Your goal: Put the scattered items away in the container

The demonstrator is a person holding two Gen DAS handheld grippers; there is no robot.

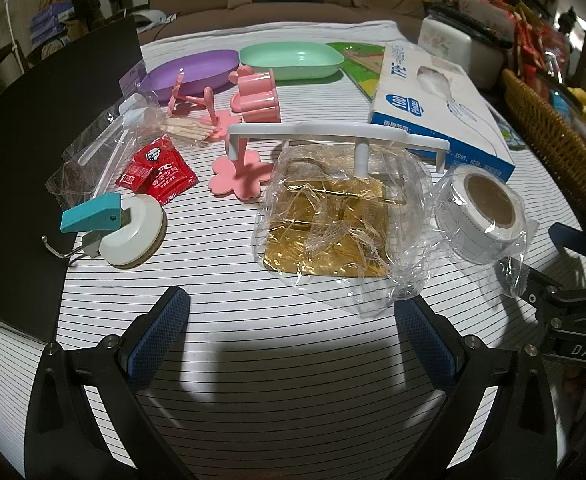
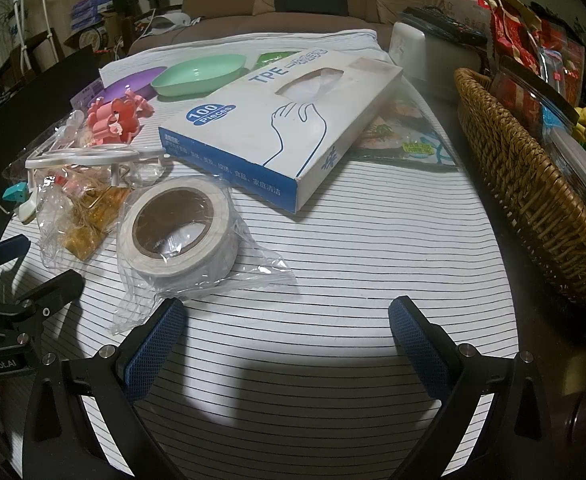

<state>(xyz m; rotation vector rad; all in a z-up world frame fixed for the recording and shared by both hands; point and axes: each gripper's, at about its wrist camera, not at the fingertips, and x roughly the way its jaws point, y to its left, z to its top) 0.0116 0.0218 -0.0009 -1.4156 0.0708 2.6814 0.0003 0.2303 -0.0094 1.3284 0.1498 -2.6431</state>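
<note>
On the striped cloth (image 1: 293,380), both claws gape wide, empty; bagged tape roll (image 2: 181,232) near.

The right tool (image 2: 287,330) hangs with its blue pads wide apart over the striped bench (image 2: 353,248), gripping nothing. Just ahead of its left pad lies a bagged tape roll (image 2: 179,230), with a glove box (image 2: 281,124) behind it. A wicker basket (image 2: 533,200) stands at the right.
</note>
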